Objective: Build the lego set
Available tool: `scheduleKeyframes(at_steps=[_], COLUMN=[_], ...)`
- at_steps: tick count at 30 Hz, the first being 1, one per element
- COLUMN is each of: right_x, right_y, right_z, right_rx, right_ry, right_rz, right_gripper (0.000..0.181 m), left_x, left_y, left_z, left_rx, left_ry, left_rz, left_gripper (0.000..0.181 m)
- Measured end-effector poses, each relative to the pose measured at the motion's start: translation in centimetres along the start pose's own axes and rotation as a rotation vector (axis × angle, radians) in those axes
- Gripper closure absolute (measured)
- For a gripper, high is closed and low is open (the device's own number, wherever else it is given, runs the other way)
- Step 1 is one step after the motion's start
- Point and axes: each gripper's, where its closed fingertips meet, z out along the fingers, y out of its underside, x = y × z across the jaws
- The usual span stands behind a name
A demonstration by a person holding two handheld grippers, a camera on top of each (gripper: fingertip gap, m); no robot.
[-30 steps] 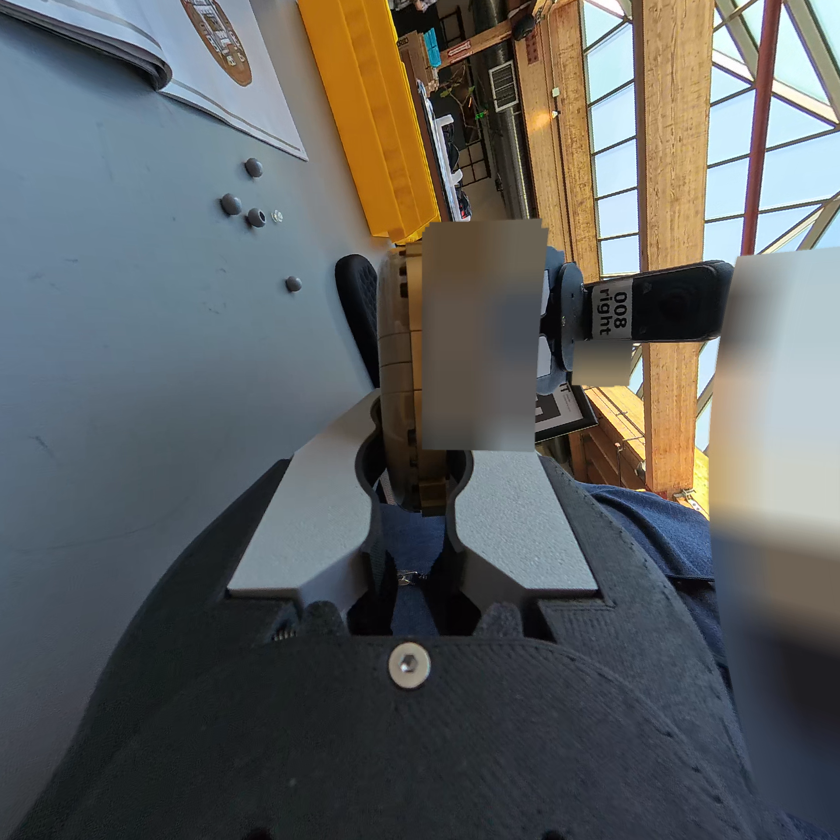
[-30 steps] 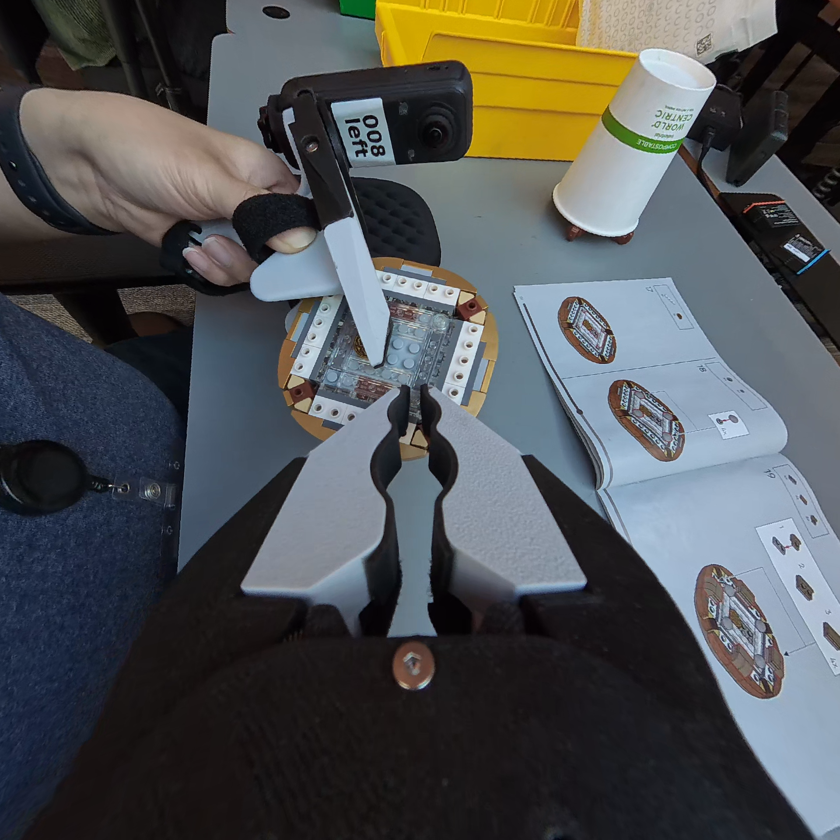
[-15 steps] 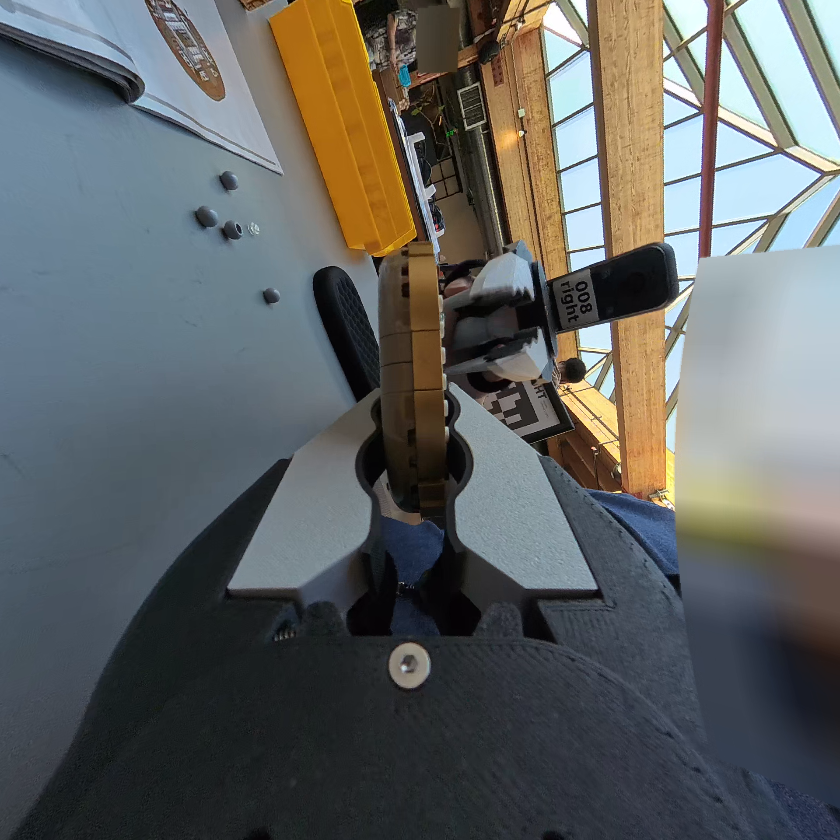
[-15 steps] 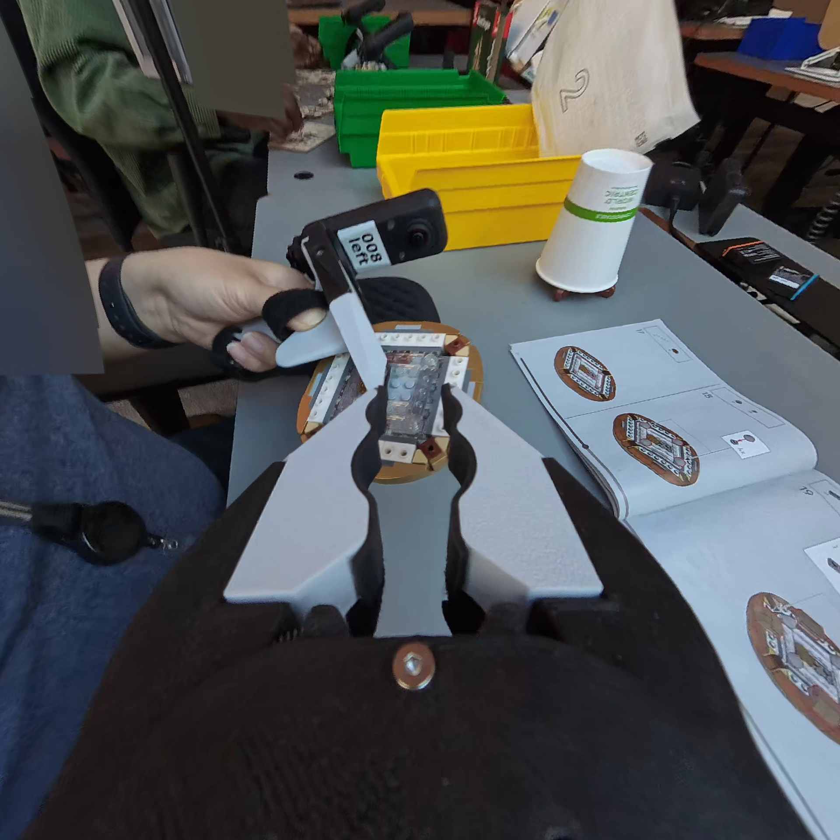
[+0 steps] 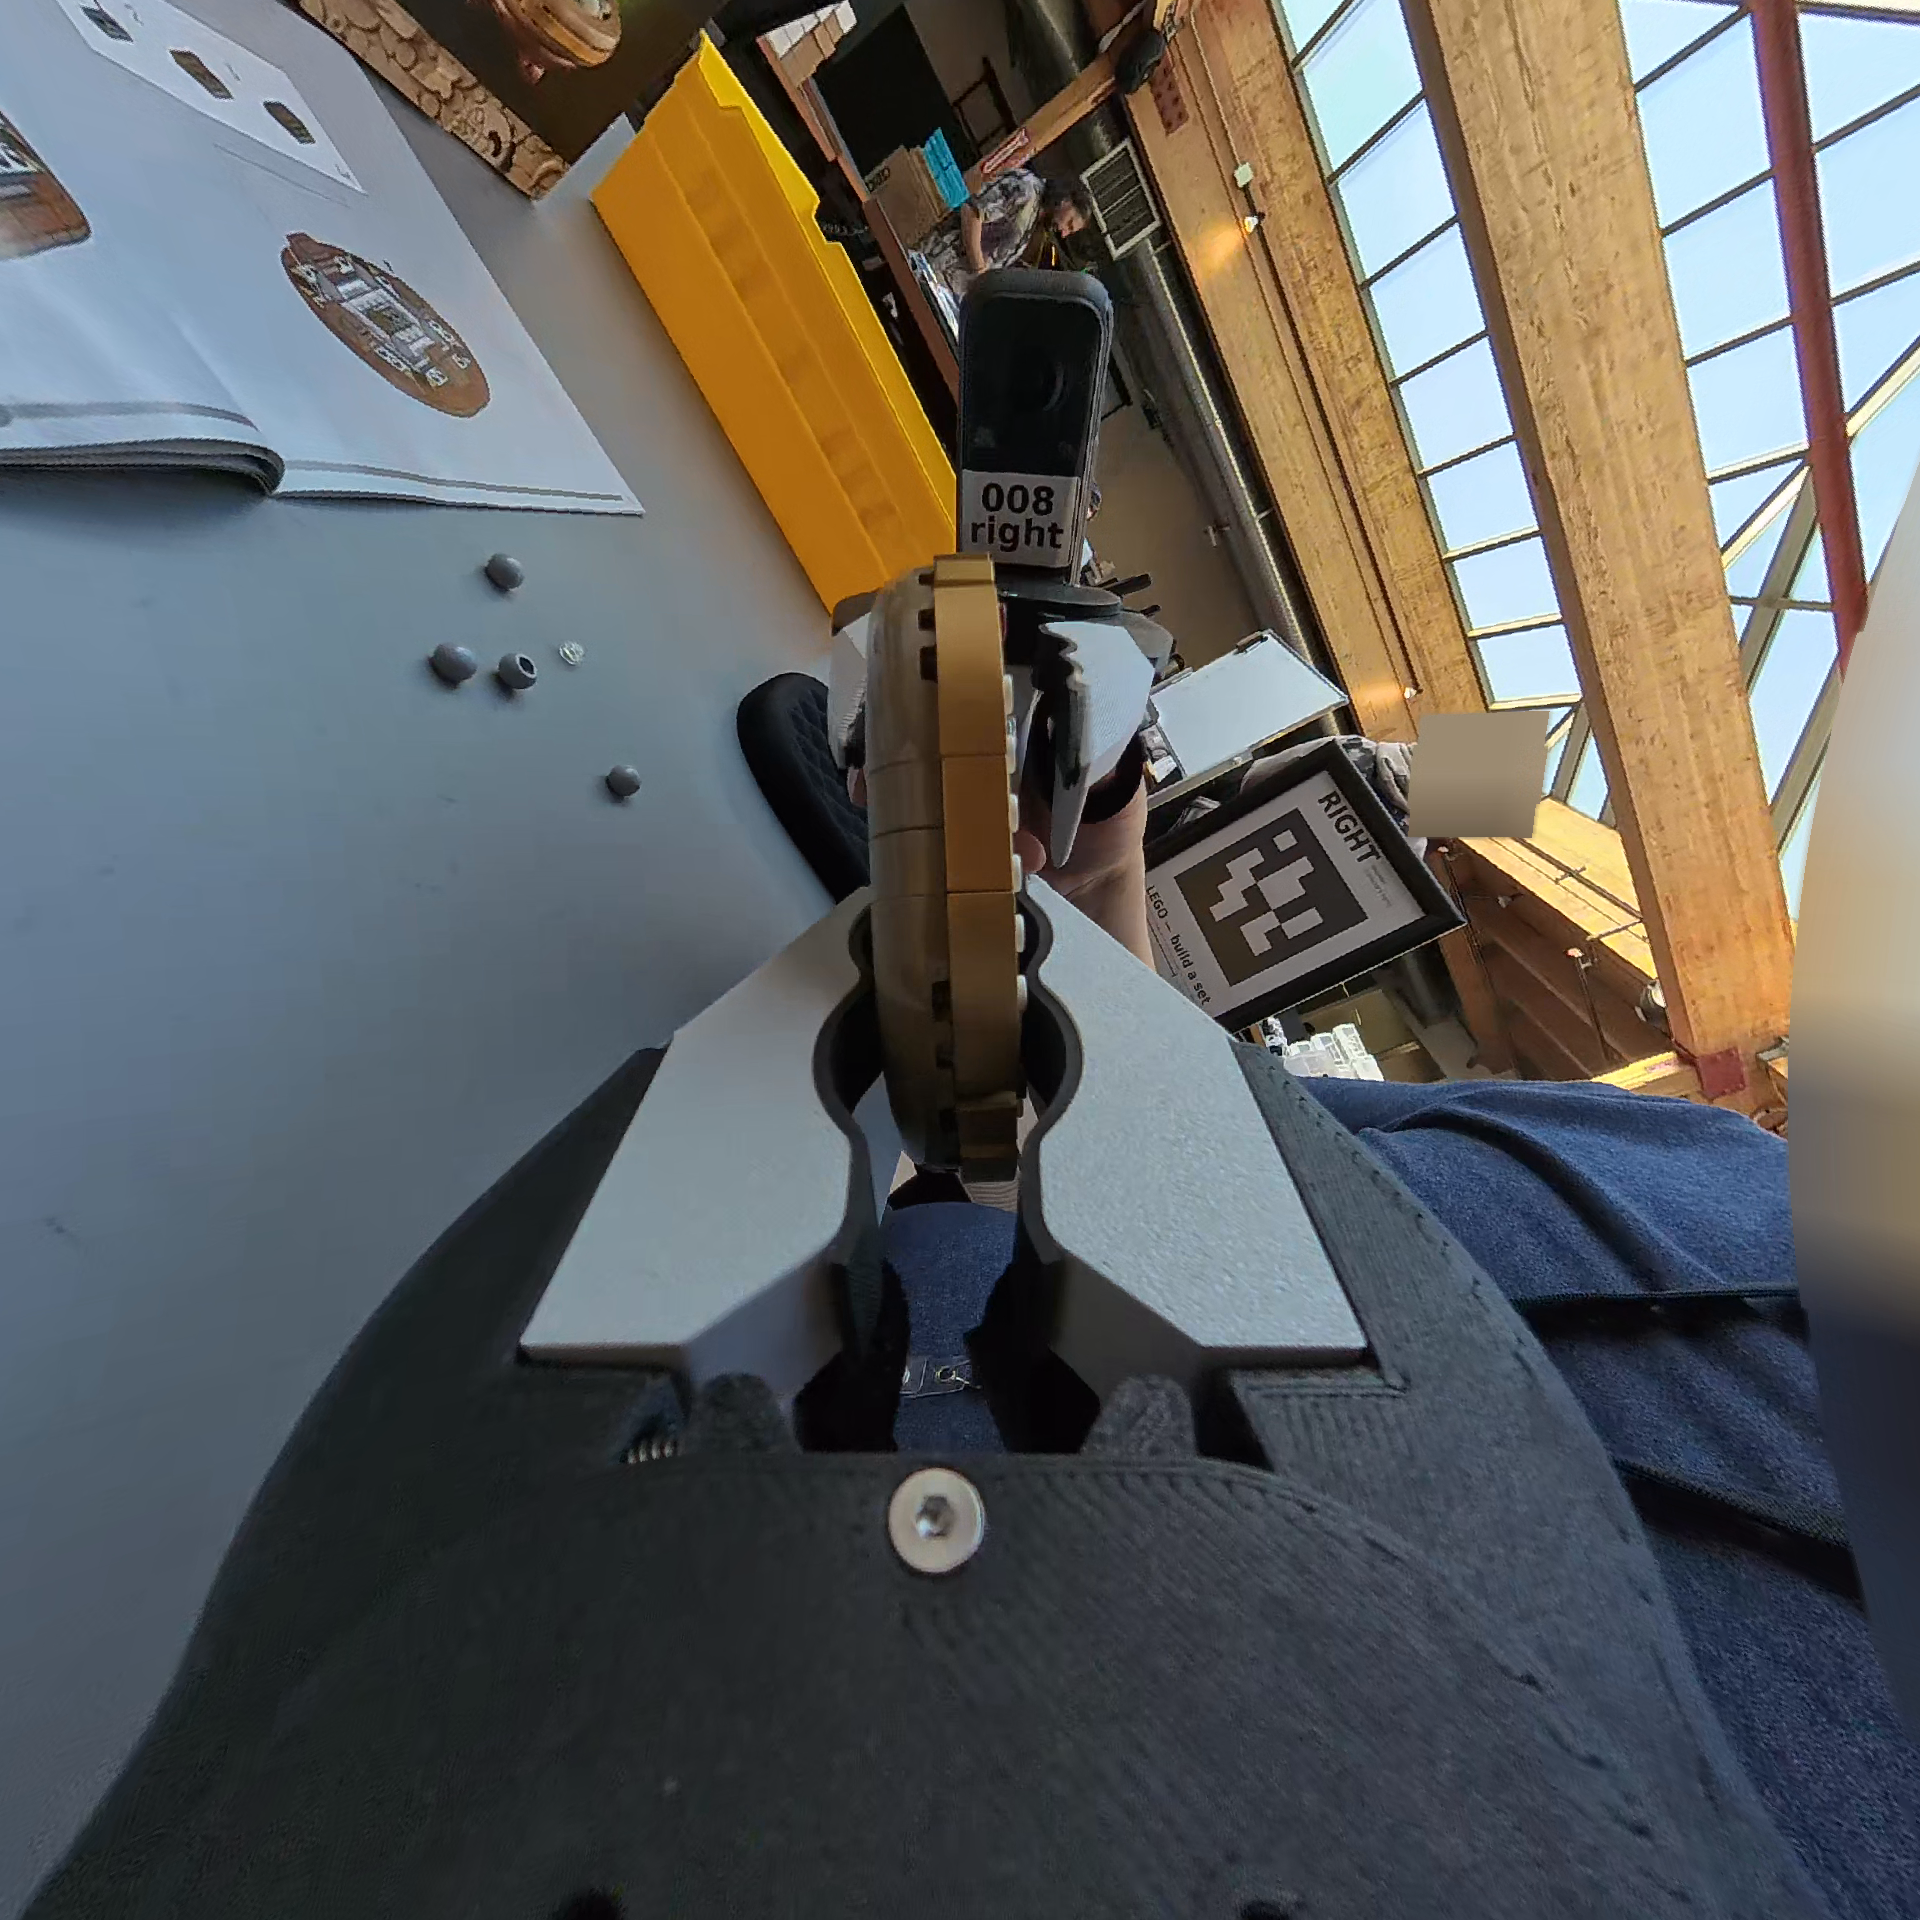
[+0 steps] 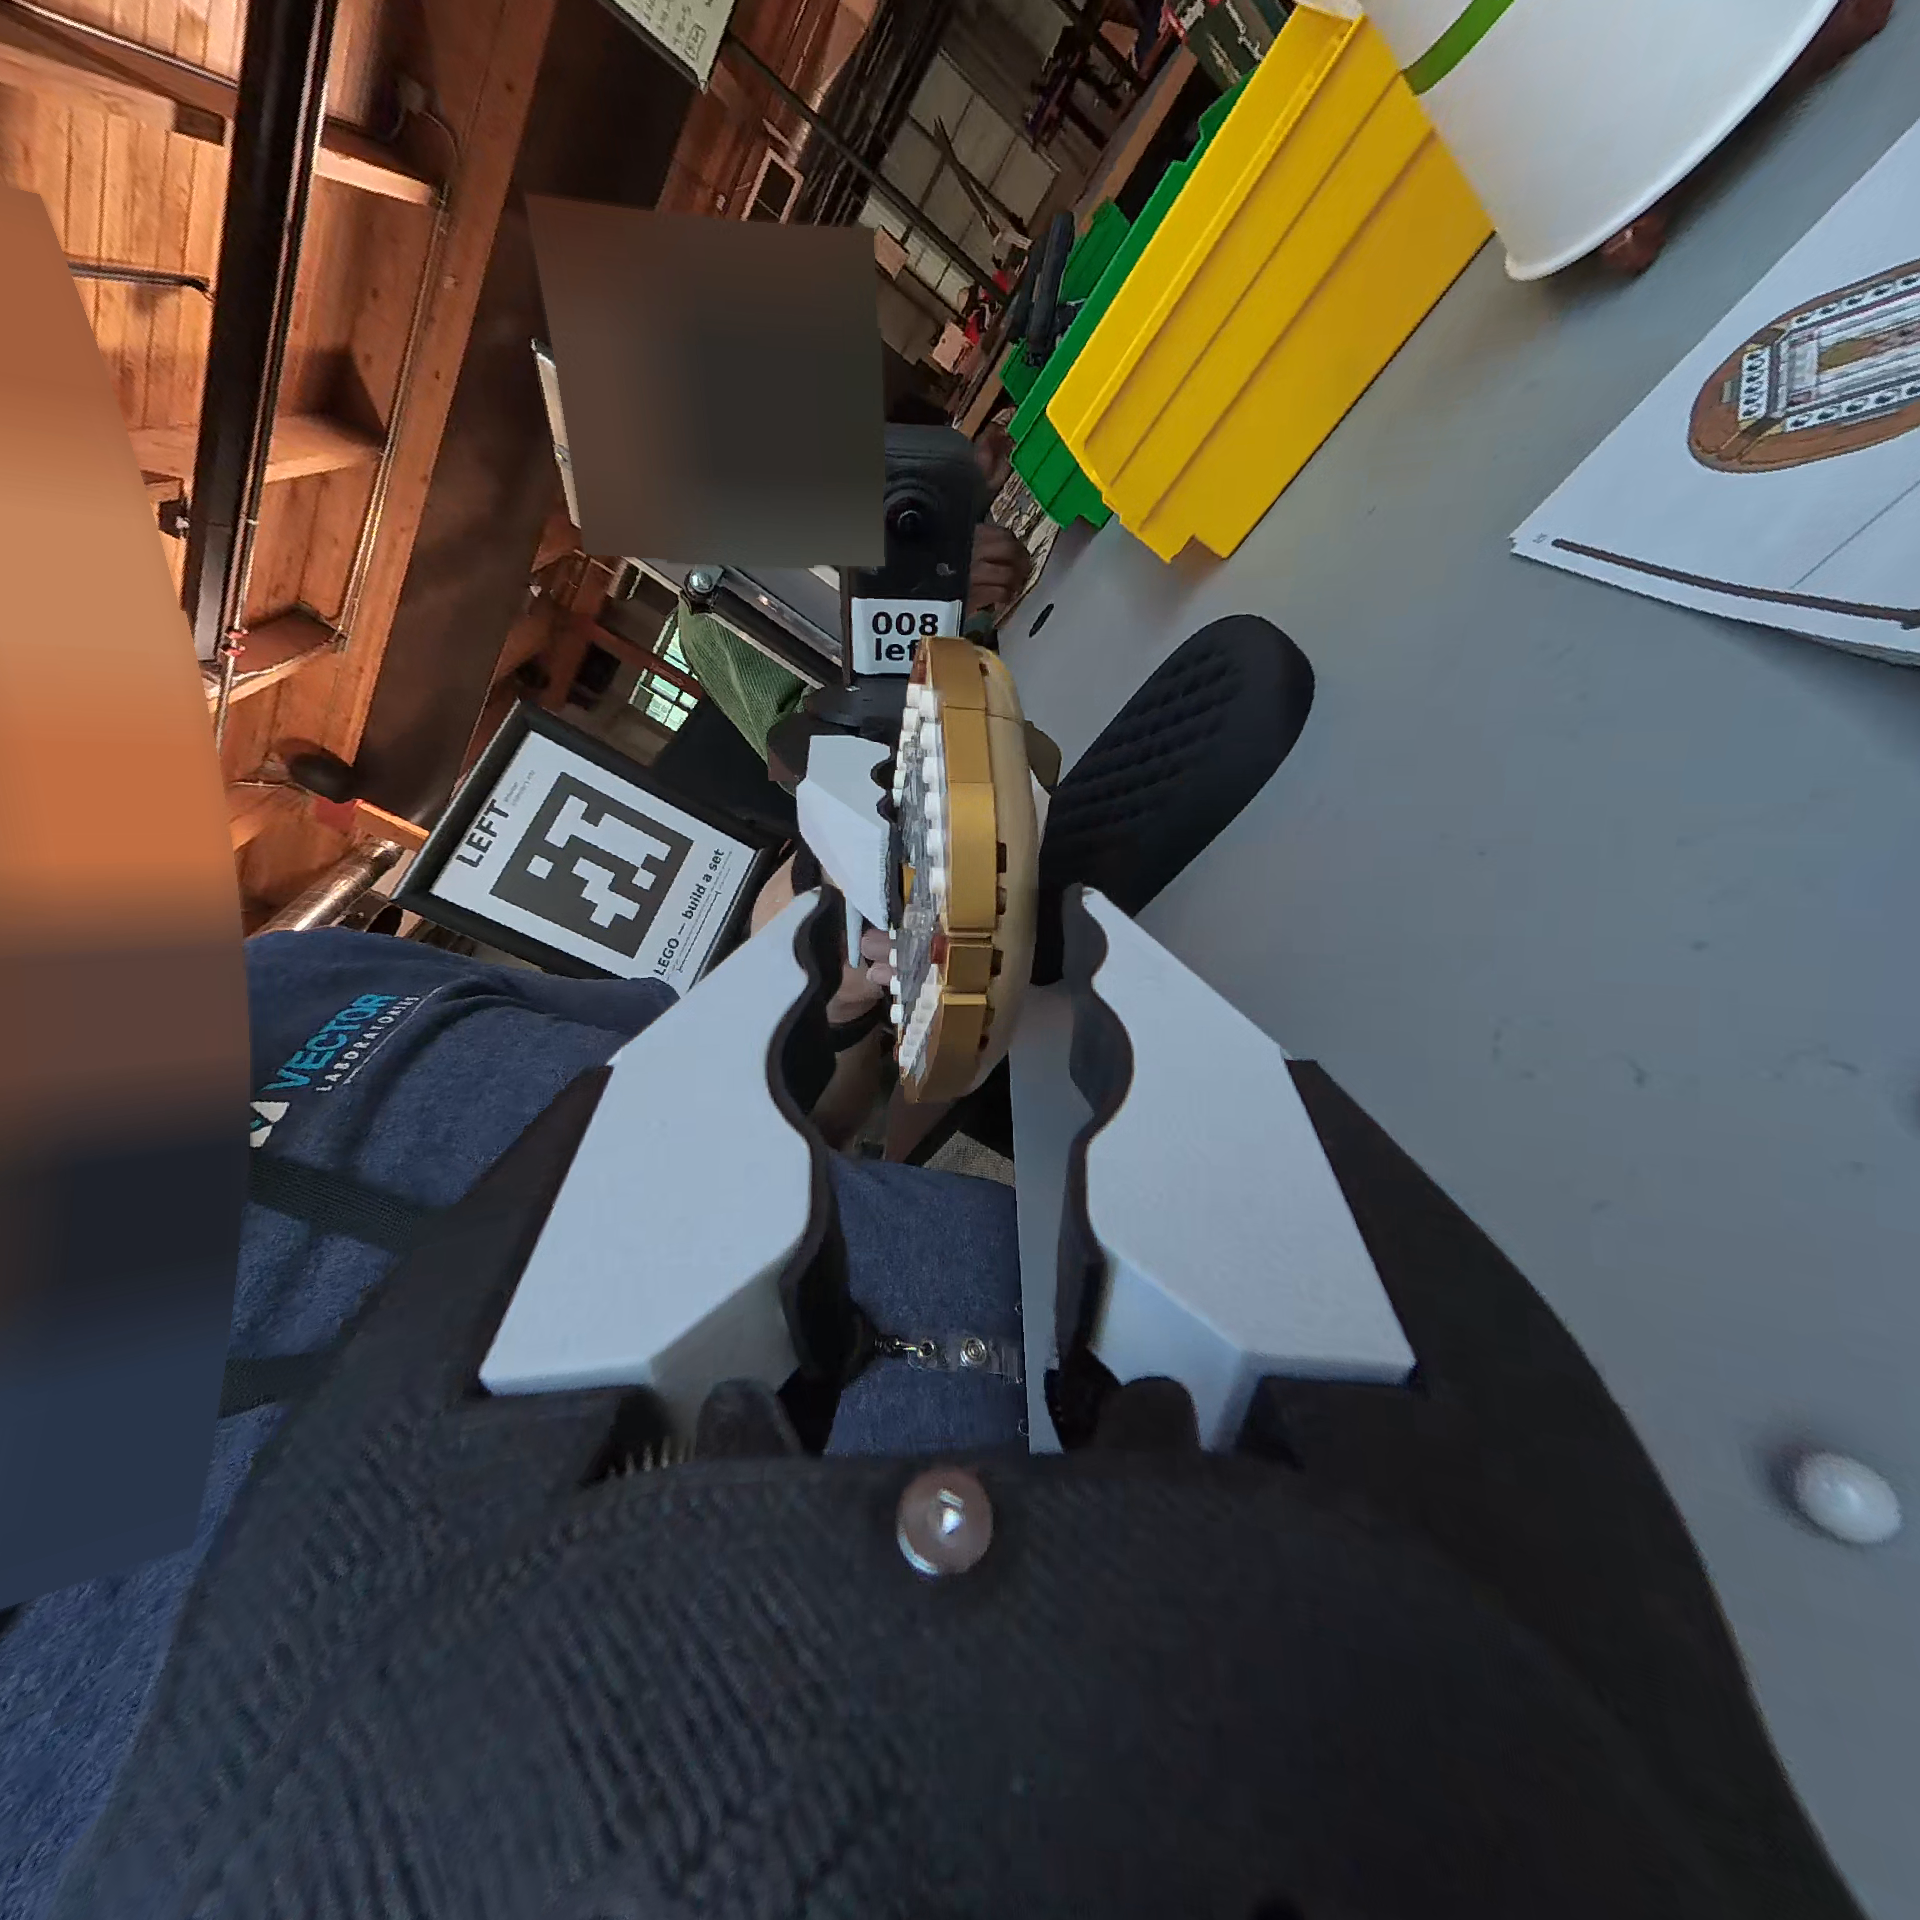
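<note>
The round lego build (image 5: 940, 831), a disc with a gold and tan rim and white studs on one face, is held on edge in the air. My left gripper (image 5: 948, 925) is shut on its rim. In the right wrist view the same disc (image 6: 971, 842) stands edge-on at the tips of my right gripper (image 6: 948, 902), which is open with one finger on each side and a gap to the disc. The left gripper's white fingers (image 6: 847, 821) clamp the disc's far edge. The right gripper's fingers (image 5: 1091, 717) show behind the disc in the left wrist view.
On the grey table (image 5: 260, 935) lie an open instruction booklet (image 5: 343, 343), several small grey round pieces (image 5: 454, 663), a black mesh pad (image 6: 1174, 769), yellow bins (image 6: 1268, 291), a green bin (image 6: 1070, 416), a white paper cup (image 6: 1610, 125) and a white stud (image 6: 1844, 1507). Both grippers' tips are close together, under 4 cm apart.
The disc has come up off the table and turned on edge in my left gripper. My right gripper has opened, rolled sideways and now straddles the disc's edge.
</note>
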Motion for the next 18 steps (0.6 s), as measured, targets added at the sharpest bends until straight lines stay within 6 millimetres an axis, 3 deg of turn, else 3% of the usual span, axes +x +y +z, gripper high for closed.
scheduleKeyframes(at_steps=[1, 6, 18], right_x=[0.2, 0.3, 0.4], right_y=[0.3, 1.1, 1.3], right_z=[0.1, 0.7, 0.6], right_rx=[-0.016, -0.056, -0.058], right_ry=[0.004, -0.017, -0.026], right_rz=[0.010, 0.043, 0.058], right_gripper=[0.141, 0.157, 0.158], left_x=[0.0, -0.1, -0.1], left_y=[0.0, 0.1, 0.3], left_z=[0.0, 0.1, 0.2], left_rx=[-0.001, 0.000, -0.012], left_ry=[-0.001, -0.002, -0.015], left_rz=[0.001, -0.002, 0.007], left_gripper=[0.162, 0.161, 0.162])
